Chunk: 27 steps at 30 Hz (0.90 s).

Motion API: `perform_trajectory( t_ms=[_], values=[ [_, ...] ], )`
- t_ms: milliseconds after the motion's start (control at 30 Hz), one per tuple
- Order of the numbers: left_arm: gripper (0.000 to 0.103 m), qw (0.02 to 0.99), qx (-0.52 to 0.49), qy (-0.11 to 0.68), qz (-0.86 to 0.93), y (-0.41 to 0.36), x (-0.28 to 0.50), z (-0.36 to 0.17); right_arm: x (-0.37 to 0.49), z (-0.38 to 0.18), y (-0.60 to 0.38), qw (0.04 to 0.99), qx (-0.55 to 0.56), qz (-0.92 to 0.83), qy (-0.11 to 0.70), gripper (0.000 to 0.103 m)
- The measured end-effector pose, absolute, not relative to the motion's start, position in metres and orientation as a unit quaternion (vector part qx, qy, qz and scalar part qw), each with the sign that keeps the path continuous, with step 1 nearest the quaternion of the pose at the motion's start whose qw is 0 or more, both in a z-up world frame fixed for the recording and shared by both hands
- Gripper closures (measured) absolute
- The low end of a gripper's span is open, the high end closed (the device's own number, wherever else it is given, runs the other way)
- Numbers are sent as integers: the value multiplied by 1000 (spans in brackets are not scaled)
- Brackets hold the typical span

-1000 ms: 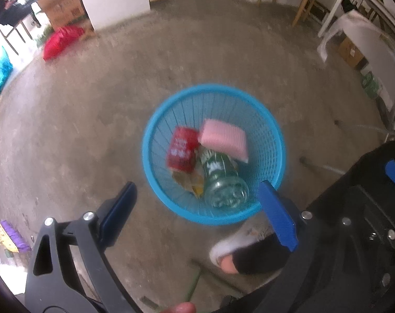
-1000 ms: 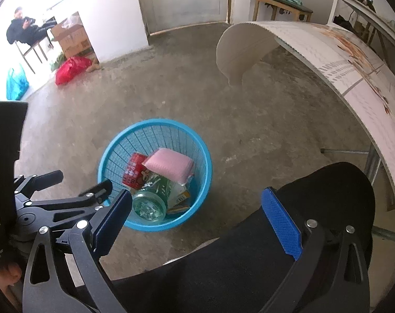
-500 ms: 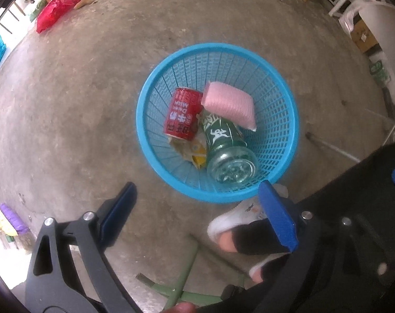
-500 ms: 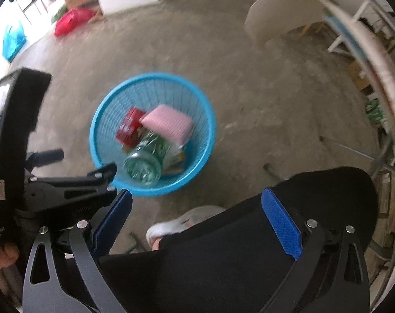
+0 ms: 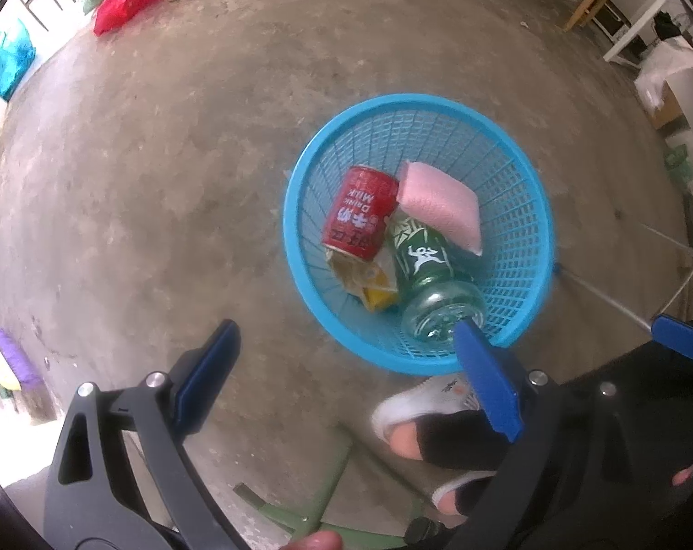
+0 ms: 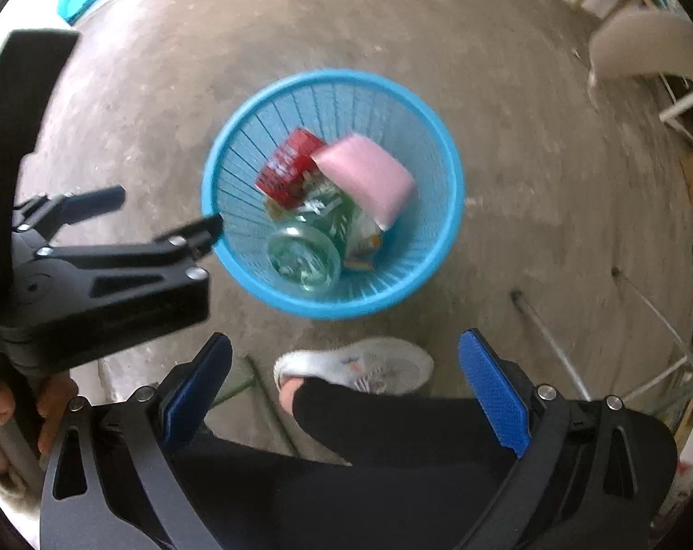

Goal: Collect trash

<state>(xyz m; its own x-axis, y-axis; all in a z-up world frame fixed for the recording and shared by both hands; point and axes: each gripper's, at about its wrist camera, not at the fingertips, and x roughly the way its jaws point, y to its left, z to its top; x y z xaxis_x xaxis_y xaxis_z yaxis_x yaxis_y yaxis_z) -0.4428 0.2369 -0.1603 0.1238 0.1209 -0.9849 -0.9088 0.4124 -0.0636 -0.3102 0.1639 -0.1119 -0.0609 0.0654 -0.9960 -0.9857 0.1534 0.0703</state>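
Both grippers hang over a bare concrete floor (image 5: 163,183), each spread wide with nothing between its blue pads.

From the left wrist view, the left gripper (image 5: 346,380) has its fingers far apart. The blue basket (image 5: 300,174) stands on the floor ahead of the fingers, toward the right finger, whose tip overlaps the basket's near rim in the picture; whether it touches cannot be told. Inside lie a red can (image 5: 362,213), a pink sponge (image 5: 440,206) leaning beside it, and a green glass bottle (image 5: 426,270) with its base toward the camera, partly hidden by the right pad. A crumpled yellow wrapper (image 5: 369,279) shows under the can, mostly covered. Behind the right finger a white shoe (image 5: 419,408) and a dark trouser leg are cut off by the gripper body.

From the right wrist view, the right gripper (image 6: 346,389) is likewise wide open and empty. The basket (image 6: 442,229) sits ahead, between the two fingers' lines; this picture is blurred, so the can's (image 6: 289,167) print is unreadable. The sponge (image 6: 369,176) and bottle (image 6: 309,247) are plain enough. The left gripper (image 6: 163,215) enters beyond the left finger, one tip reaching the basket rim. A hand (image 6: 7,412) holding it is cut by the frame edge.
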Motion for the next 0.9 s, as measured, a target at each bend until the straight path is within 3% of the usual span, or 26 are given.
perform_trajectory(
  t_ms=[167,433,900],
  values=[
    [13,646,-374,526,407,239,-452,-161,-303,-118,165,521,-397,486,580,7],
    [13,649,-374,519,411,239,-454,-158,-306,-110,162,572,-405,466,540,7],
    [13,646,-375,525,407,235,-454,-159,-305,-118,166,549,-417,457,562,7]
  ],
)
